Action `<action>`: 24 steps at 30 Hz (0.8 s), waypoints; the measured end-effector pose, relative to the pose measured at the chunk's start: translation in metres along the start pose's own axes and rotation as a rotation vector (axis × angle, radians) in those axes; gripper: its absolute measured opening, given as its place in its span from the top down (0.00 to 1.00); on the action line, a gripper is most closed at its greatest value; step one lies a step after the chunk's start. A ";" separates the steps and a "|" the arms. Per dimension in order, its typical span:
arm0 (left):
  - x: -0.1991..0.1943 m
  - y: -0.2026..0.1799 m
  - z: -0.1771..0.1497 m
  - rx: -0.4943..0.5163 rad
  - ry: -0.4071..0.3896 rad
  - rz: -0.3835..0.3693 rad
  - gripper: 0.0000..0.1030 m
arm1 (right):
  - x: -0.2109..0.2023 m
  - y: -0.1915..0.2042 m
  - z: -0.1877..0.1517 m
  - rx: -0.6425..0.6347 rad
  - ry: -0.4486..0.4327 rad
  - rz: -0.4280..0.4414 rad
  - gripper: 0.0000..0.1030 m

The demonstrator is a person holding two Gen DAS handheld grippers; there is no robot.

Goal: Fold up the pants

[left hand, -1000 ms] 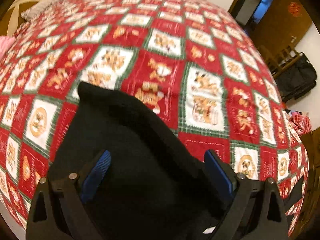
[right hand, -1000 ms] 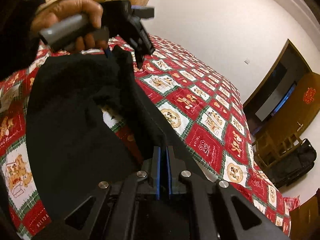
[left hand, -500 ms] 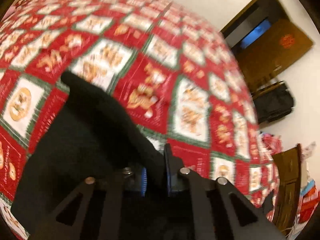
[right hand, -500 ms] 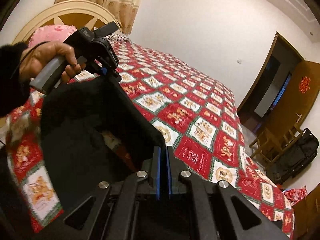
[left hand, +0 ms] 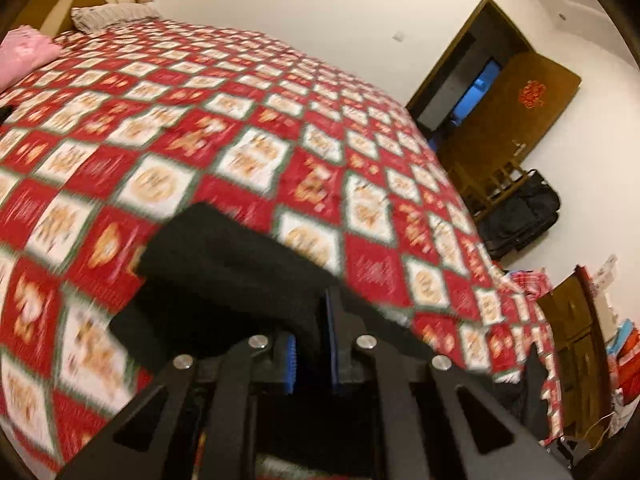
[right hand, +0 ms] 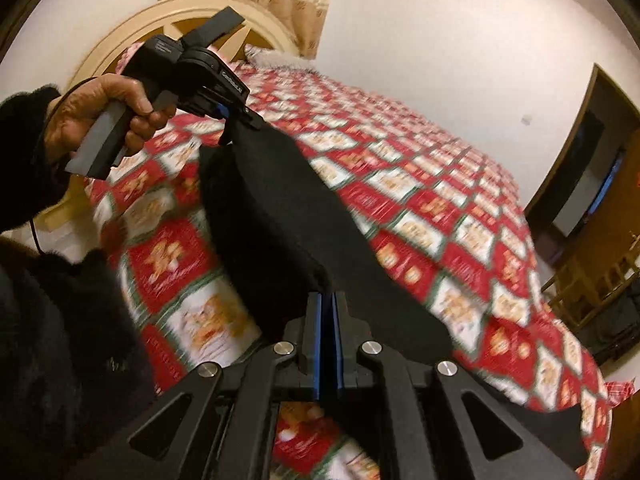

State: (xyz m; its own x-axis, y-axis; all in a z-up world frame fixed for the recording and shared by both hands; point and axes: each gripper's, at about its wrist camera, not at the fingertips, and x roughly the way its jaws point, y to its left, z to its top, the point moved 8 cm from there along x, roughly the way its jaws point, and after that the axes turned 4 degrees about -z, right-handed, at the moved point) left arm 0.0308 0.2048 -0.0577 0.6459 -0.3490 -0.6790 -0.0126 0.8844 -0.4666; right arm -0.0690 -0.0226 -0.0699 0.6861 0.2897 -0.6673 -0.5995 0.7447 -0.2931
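Gripping black pants (right hand: 280,216) aloft, left gripper (right hand: 236,126), right gripper (right hand: 327,300)

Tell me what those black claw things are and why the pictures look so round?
Those are grabbing tools that a person holds, one in each hand. Each tool has a tiny camera that looks along its two fingers, and its lens bends the picture round. One picture comes from the left gripper, the other from the right gripper. In the right gripper's picture you can see the person's left hand holding the other tool. Both tools are shut on black pants, held above a bed with a red and white patterned bedspread. A pink pillow lies at the far end.
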 end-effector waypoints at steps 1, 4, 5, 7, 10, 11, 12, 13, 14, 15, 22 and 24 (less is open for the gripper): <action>0.000 0.004 -0.007 0.000 0.004 0.013 0.88 | 0.004 0.005 -0.006 -0.011 0.016 0.009 0.96; 0.006 0.023 -0.033 0.021 0.022 0.095 0.88 | 0.019 0.016 -0.025 -0.014 0.064 0.031 0.96; 0.008 0.027 -0.037 0.027 0.023 0.116 0.88 | 0.025 0.017 -0.030 -0.016 0.079 0.034 0.96; 0.015 0.042 -0.046 0.058 0.013 0.197 0.88 | 0.036 0.023 -0.041 -0.028 0.103 0.030 0.96; 0.020 0.058 -0.053 0.088 -0.002 0.266 0.85 | 0.049 0.026 -0.053 -0.033 0.130 0.010 0.95; 0.024 0.063 -0.055 0.096 -0.001 0.291 0.78 | 0.052 0.026 -0.055 -0.028 0.132 0.006 0.95; 0.028 0.067 -0.058 0.109 -0.001 0.312 0.76 | 0.052 0.025 -0.056 -0.022 0.130 0.004 0.95; 0.028 0.067 -0.059 0.130 -0.016 0.315 0.75 | 0.052 0.024 -0.055 -0.012 0.128 0.003 0.95; 0.027 0.066 -0.059 0.161 -0.025 0.328 0.73 | 0.051 0.023 -0.055 -0.005 0.127 0.005 0.94; 0.027 0.064 -0.059 0.196 -0.020 0.351 0.68 | 0.052 0.022 -0.055 0.000 0.132 0.011 0.93; -0.011 0.068 -0.048 0.202 -0.008 0.379 0.38 | 0.026 -0.011 -0.027 0.237 0.106 0.199 0.88; -0.030 0.065 -0.032 0.211 -0.094 0.412 0.35 | 0.018 -0.033 -0.009 0.335 0.060 0.256 0.53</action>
State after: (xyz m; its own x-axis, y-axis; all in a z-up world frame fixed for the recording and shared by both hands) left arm -0.0140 0.2631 -0.0860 0.6864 0.0649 -0.7244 -0.1331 0.9904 -0.0374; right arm -0.0406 -0.0478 -0.0784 0.5013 0.4622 -0.7315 -0.5736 0.8104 0.1189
